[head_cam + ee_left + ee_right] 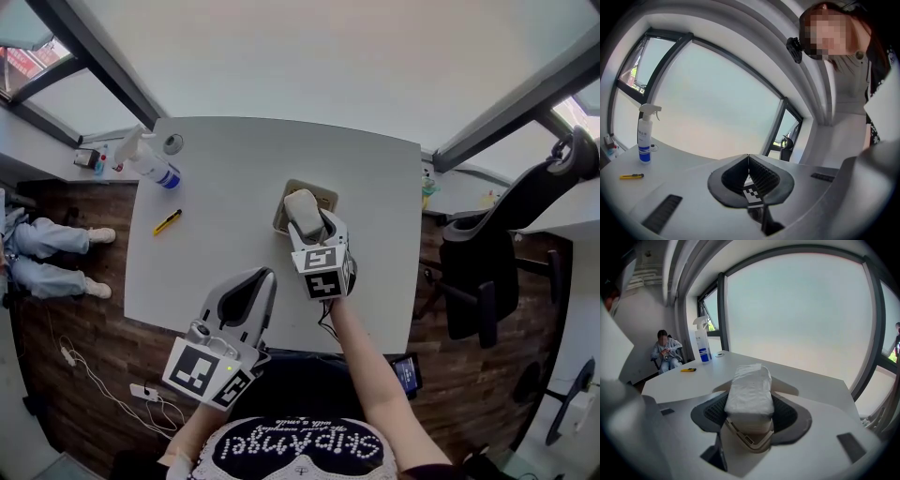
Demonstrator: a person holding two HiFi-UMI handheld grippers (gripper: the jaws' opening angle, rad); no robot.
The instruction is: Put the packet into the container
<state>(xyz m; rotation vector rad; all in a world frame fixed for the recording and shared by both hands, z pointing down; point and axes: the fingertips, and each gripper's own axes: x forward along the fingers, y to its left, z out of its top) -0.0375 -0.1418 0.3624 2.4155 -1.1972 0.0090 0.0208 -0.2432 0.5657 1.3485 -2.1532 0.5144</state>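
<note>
On white table (234,169) by windows (797,310), right gripper (306,223) clamping packet (749,385) over container (325,195), left gripper (748,163) clenched.

White packet (749,390), beige container (309,185)

1. The container (324,194) stands on the table (234,262), right of centre.
2. The packet (302,212), between the jaws of the right gripper (307,225), is over the container.
3. The spray bottle (148,164) stands at the far left corner, with a tape roll (172,143) beside it.
4. The utility knife (167,222) lies nearer, by the left edge.
5. The left gripper (262,277) is at the near edge.
</note>
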